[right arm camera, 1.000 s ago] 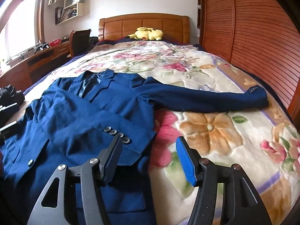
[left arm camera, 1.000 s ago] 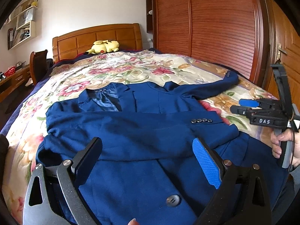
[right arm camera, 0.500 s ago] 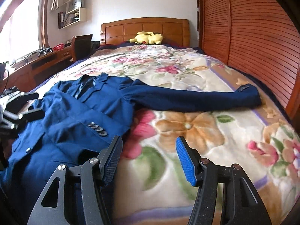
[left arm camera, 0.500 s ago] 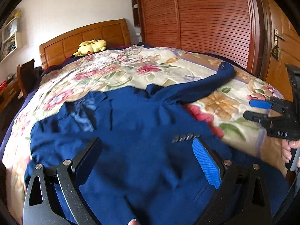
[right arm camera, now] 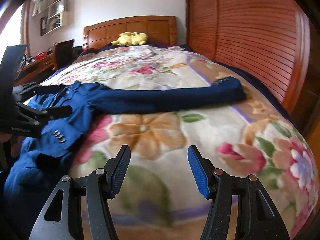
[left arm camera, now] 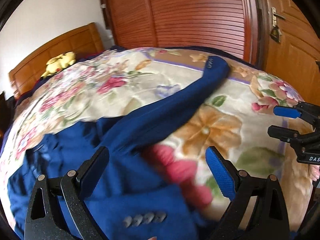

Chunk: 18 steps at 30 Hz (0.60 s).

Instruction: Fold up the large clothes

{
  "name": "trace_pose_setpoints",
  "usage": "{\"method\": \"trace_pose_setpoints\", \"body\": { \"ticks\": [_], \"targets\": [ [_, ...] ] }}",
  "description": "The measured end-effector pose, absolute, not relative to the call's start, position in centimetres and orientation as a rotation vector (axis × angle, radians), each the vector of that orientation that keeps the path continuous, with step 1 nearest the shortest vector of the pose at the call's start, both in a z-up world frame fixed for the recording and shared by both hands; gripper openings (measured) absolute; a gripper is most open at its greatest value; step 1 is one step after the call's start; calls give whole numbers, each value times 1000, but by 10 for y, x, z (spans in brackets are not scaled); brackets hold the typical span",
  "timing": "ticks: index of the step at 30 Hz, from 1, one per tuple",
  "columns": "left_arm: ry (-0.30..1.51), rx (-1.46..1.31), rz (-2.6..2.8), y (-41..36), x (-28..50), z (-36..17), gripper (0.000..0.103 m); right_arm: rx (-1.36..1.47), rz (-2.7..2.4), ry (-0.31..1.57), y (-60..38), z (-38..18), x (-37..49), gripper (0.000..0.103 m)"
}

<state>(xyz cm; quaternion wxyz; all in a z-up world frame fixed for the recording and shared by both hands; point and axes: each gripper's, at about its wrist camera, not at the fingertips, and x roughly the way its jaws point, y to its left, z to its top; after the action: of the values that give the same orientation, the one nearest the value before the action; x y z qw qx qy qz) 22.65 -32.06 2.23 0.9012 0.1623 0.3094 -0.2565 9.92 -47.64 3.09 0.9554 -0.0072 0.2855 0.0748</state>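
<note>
A dark blue suit jacket [left arm camera: 120,180] lies flat on the floral bedspread [left arm camera: 210,124]. One sleeve is folded across its body, with cuff buttons [left arm camera: 144,219] near me. The other sleeve [left arm camera: 170,108] stretches out to the right; its cuff [right arm camera: 228,88] lies near the wardrobe side. My left gripper [left arm camera: 157,172] is open and empty above the jacket's right edge. My right gripper [right arm camera: 159,170] is open and empty over bare bedspread [right arm camera: 150,132], right of the jacket [right arm camera: 66,120]. Each gripper shows in the other's view: the right one [left arm camera: 288,124] and the left one [right arm camera: 56,100].
A yellow plush toy [right arm camera: 132,38] lies by the wooden headboard [right arm camera: 130,28]. A slatted wooden wardrobe [right arm camera: 250,30] runs along the bed's right side, with a door [left arm camera: 294,46] beyond it. A desk and chair [right arm camera: 62,52] stand left of the bed.
Both grippers have swung to the right, from over the jacket's body towards the outstretched sleeve and bare bedspread. Both stay open. The jacket has not moved.
</note>
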Motion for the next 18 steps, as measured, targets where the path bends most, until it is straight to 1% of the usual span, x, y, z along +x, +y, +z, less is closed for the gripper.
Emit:
{"method": "trace_pose_setpoints", "body": {
  "ticks": [8,10,16,18],
  "targets": [
    [686,355,-603,-377,267,14,97,71,122,594,-493,28,109,61],
    [697,359,-619,-388,279,13,95,63,119,602,-489,26,112,61],
    [742,363,-630,-409,310,0,79,59,110,588,-487,29,116,61],
    [759,376,-631,-414,315,-8,69,64,107,586,-489,26,119,61]
  ]
}}
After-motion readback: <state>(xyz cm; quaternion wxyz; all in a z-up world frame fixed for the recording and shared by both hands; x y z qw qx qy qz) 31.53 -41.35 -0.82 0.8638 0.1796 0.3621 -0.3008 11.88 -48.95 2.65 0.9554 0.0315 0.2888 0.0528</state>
